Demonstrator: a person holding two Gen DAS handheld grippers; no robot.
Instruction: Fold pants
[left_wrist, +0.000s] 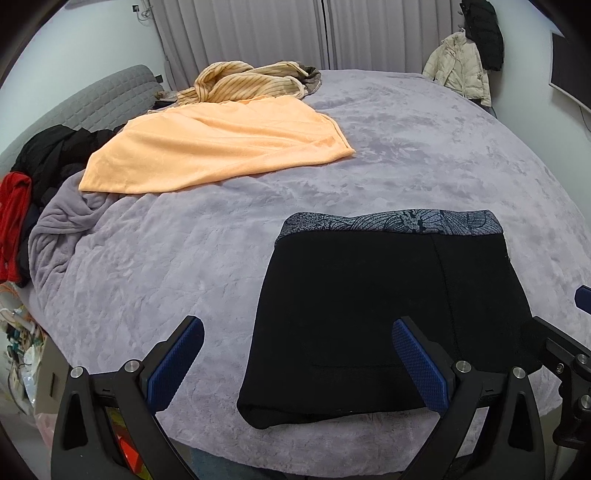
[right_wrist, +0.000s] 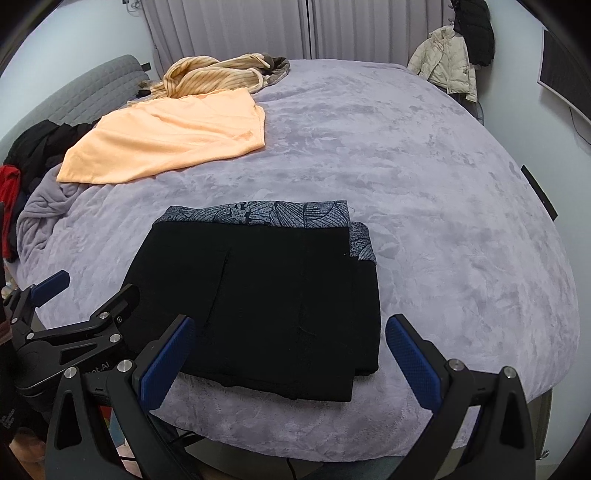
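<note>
Black pants (left_wrist: 369, 317) lie folded into a compact rectangle near the front edge of the bed (left_wrist: 424, 147), which is covered by a grey plush blanket; the patterned waistband (left_wrist: 391, 221) faces the far side. In the right wrist view the stack shows several layers, with a lower layer sticking out slightly past the right edge and a patterned strip exposed there. Left gripper (left_wrist: 295, 365): jaws wide apart, holding nothing, hovering over the near left part of the pants. Right gripper (right_wrist: 291, 363): jaws likewise wide, empty, over the near right part. Judgement: the fabric looks soft, light and limp, with no stiffness of its own, so any lifted edge will droop and layers may slide on one another; the plush blanket probably gives some friction underneath. Folding appears nearly or fully complete. If a further fold or a squaring-up is wanted, the best hold would be at the near corners, pinching all layers together, or at the thicker waistband. An orange towel (left_wrist: 221, 147) lies well apart toward the far left.
</note>
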